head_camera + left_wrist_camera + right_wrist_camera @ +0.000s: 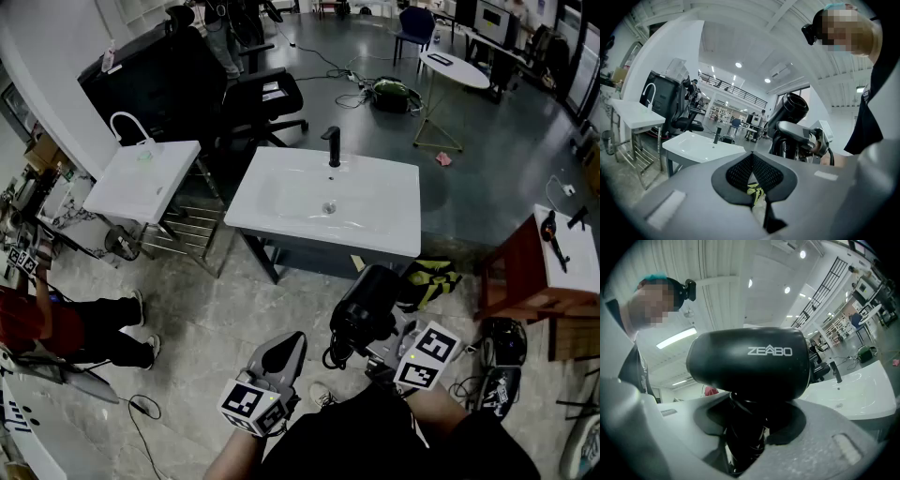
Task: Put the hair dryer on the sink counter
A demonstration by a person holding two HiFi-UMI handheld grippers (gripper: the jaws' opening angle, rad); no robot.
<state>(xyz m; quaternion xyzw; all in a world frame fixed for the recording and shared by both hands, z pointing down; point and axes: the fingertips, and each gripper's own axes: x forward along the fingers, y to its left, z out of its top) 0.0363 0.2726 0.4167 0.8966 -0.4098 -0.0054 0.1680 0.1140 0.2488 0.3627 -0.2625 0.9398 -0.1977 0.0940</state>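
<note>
At the far left a person [80, 328] in a red top and dark trousers sits on the floor. Beyond stands a small white basin [141, 183] with a white curved tap. A black office chair [267, 98] stands behind it, further right.

The left gripper [289, 342] is low in the head view, pointing towards the sink desk [281, 211]. Its own view shows the left gripper's [752, 161] fingers narrowed to a thin slit with nothing held between them.

The sink desk is white, with a shallow basin and a black faucet [332, 145] at its back edge. Its top is bare.

The hair dryer [367, 298] is black and is held up in the air, just short of the near edge of the sink desk and not resting on it. The right gripper [364, 345] has it by the handle. In the right gripper view the fingers of the right gripper [747, 437] stand wide and press on the handle, which has cord wound round it. The hair dryer's [750, 362] barrel lies crosswise above them. From the left gripper view the hair dryer [790, 110] shows upright to the right.

A yellow-and-black object [431, 278] lies on the floor beside the sink desk. At the far right a red-brown stand [511, 277] has a white top with a black object [555, 242] on it.
</note>
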